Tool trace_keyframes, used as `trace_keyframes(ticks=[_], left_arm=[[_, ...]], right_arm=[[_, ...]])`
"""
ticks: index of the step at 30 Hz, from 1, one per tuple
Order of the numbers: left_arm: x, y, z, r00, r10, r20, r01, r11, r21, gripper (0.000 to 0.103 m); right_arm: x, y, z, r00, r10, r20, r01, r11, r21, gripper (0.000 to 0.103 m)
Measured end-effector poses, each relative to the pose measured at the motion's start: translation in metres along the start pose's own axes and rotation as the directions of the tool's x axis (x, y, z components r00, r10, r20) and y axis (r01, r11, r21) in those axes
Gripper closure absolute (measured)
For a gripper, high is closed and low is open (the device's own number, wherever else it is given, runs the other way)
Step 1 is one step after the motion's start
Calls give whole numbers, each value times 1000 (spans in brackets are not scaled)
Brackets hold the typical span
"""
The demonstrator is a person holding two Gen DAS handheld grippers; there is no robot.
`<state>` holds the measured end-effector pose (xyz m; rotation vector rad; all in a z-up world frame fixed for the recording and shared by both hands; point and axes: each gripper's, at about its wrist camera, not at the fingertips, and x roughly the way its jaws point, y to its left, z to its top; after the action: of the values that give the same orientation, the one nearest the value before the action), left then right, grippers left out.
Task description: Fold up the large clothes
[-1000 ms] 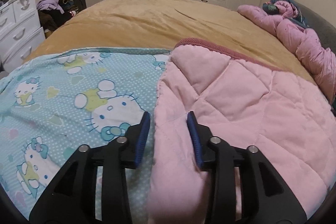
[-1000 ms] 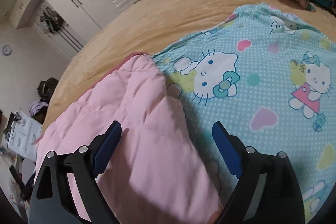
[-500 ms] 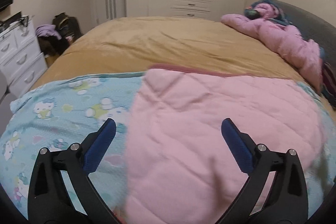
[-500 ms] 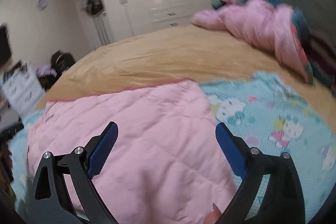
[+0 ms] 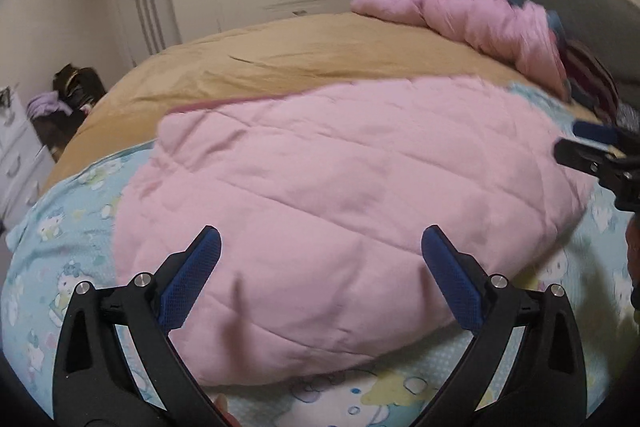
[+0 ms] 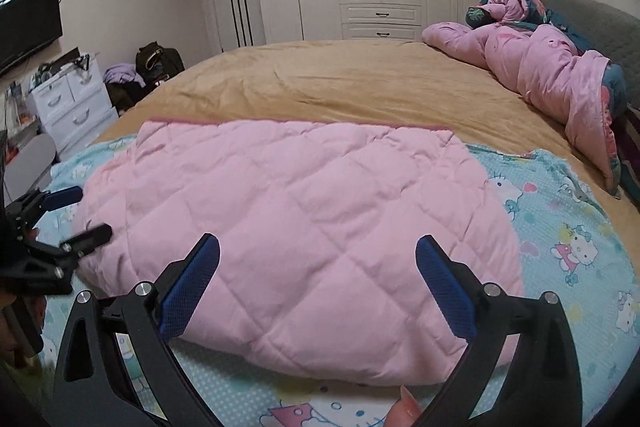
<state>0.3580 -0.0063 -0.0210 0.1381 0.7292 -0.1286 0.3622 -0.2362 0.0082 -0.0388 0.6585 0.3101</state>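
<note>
Pink quilted garment [image 6: 304, 227], folded into a pad, lies on the printed blue sheet [image 6: 568, 239] at the near edge of the bed [image 6: 340, 79]. Your left tongs [image 5: 320, 279] and right tongs [image 6: 318, 279] both hover wide open, gripping nothing. For the next fold, pinch the 2 near corners evenly, lift together, and lay them squarely onto the far edge.

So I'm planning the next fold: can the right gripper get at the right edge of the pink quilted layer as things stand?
Probably yes. The right gripper is open and empty, hovering over the pink quilted layer. That layer's right edge lies exposed on the cartoon-print blanket, with nothing on it. The left gripper is at the opposite side.
</note>
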Motion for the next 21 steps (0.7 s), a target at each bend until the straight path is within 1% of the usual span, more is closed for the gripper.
trace_keyframes(ticks=[2, 6, 7, 8, 10, 11, 13, 14, 16, 18, 21], left_arm=[[12, -5, 0, 1000, 20, -25, -20, 1000, 0, 9], [34, -4, 8, 998, 28, -62, -29, 1000, -11, 8], [40, -3, 9, 997, 24, -72, -26, 999, -20, 8], [50, 2, 10, 996, -4, -89, -1, 999, -52, 8], [61, 13, 8, 993, -51, -106, 39, 993, -114, 8], [64, 14, 8, 993, -57, -105, 44, 991, -126, 8], [73, 12, 4, 994, -42, -104, 31, 994, -108, 8], [77, 10, 1, 994, -32, -108, 21, 995, -100, 8], [84, 10, -3, 993, -34, -112, 20, 993, -120, 8], [87, 13, -7, 993, -42, -108, 26, 989, -147, 8], [87, 11, -11, 995, -27, -94, 12, 988, -152, 8]], right_arm=[[7, 0, -3, 1000, 10, -14, -10, 1000, 4, 5], [28, 4, -6, 999, 5, -44, -5, 1000, -2, 5], [35, 5, -7, 998, -9, -59, 9, 1000, -9, 5], [44, 4, -8, 996, -24, -85, 23, 1000, -9, 5], [62, 1, -13, 990, -1, -139, 2, 1000, 13, 4], [69, -3, -16, 988, 17, -154, -12, 999, 32, 4], [80, -6, -20, 983, 36, -178, -28, 998, 50, 4], [85, -6, -22, 981, 34, -193, -26, 999, 43, 4], [92, -3, -25, 977, 17, -210, -11, 1000, 27, 4], [96, -1, -27, 978, 5, -210, -1, 1000, 22, 4], [97, 1, -31, 980, -6, -197, 10, 1000, 18, 4]])
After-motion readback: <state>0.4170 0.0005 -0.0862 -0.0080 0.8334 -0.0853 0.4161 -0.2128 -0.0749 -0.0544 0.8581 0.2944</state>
